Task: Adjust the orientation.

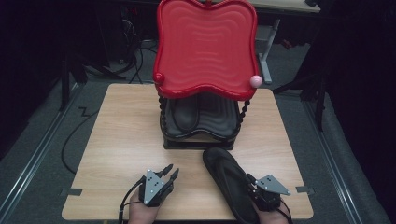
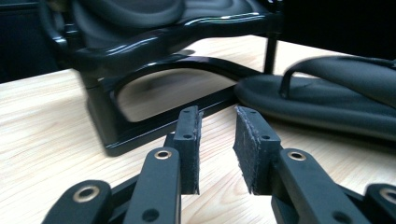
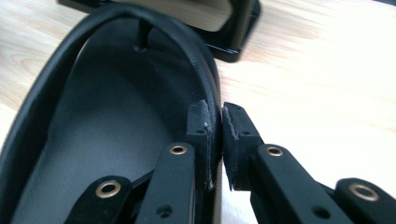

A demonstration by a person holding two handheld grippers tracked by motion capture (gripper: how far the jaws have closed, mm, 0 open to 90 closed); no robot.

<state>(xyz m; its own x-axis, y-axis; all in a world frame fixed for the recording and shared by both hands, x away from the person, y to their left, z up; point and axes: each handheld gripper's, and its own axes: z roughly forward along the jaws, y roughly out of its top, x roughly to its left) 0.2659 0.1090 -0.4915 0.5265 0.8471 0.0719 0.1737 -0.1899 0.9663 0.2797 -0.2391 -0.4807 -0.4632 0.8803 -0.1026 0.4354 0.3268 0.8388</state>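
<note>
In the high view, the black sandal (image 1: pixel 229 182) lies lower right on the table (image 1: pixel 116 140), below the red-topped rack (image 1: pixel 205 46). The right gripper (image 3: pixel 215 140) view reveals jaws clamped on its strap. The left gripper (image 2: pixel 217 149) view shows jaws apart, empty.

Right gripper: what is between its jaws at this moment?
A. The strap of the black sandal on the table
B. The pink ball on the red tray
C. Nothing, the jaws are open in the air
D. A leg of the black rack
A: in the right gripper view, the right gripper has its pads closed on the strap of the black sandal lying on the table.
</note>
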